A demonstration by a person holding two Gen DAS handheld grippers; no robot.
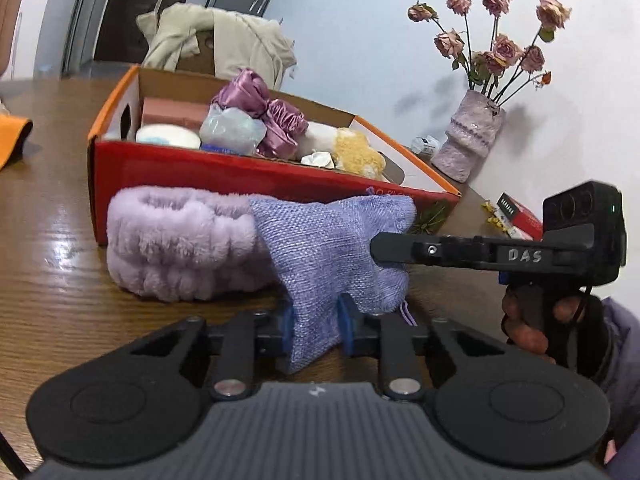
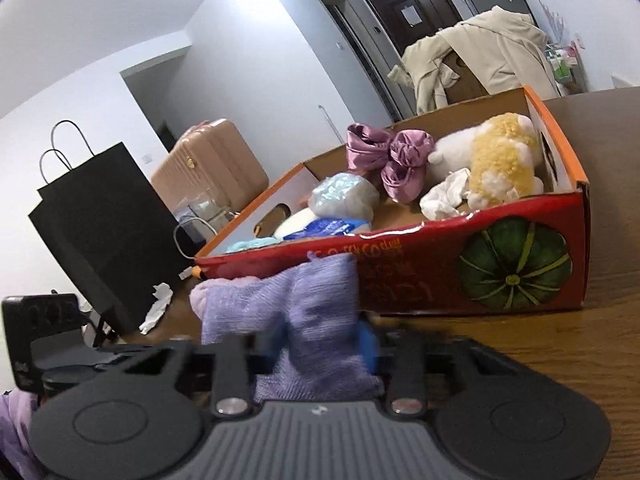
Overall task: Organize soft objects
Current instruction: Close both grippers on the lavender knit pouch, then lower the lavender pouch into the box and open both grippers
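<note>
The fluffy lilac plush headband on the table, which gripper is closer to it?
Left. The left gripper grips the purple woven pouch right beside the fluffy lilac plush headband; the right gripper clamps the pouch's far end.

Brightness: you have even, cool indoor light in both views.
Glare: you see a pale sheen on the desk at the left.
Shadows: the vase and its roses throw soft grey shadows on the wall.
Blur: your right view smears the lilac pouch.
Edges: fisheye bending and dark corners frame both views.
</note>
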